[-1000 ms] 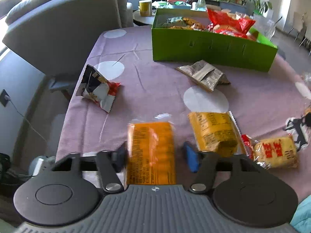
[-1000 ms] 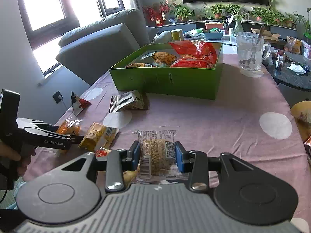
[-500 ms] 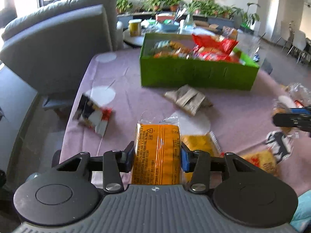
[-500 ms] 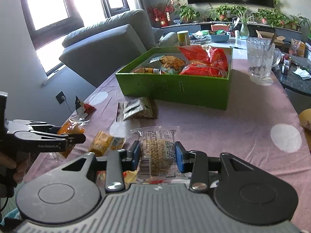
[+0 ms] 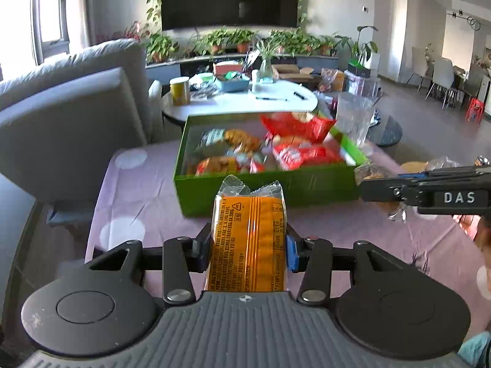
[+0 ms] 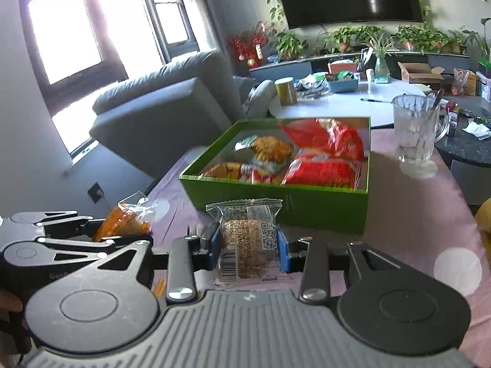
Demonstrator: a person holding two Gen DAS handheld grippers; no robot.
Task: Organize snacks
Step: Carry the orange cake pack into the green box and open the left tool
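One table (image 5: 147, 202) under a mauve dotted cloth carries one green box (image 5: 307, 184), open at the top. Inside lie two red bags (image 6: 325, 153) on its right side and roughly three smaller yellow-and-orange packets (image 6: 270, 150) on its left; blur makes that count uncertain. One glass mug (image 6: 414, 132) stands on the cloth just right of the box's far corner.

Two grippers are at work, each clamped on one snack. The left gripper (image 5: 247, 247) pinches an orange packet (image 5: 248, 245) upright between its pads, in front of the box's near wall. The right gripper (image 6: 248, 250) grips a clear grain bar (image 6: 248, 245) with a QR code, also just short of the box.

Only the left view shows the dining chairs (image 5: 442, 76) far right. Only the right view shows the window (image 6: 76, 24) and a wall socket (image 6: 96, 193). Each view catches the other gripper side-on at its edge.
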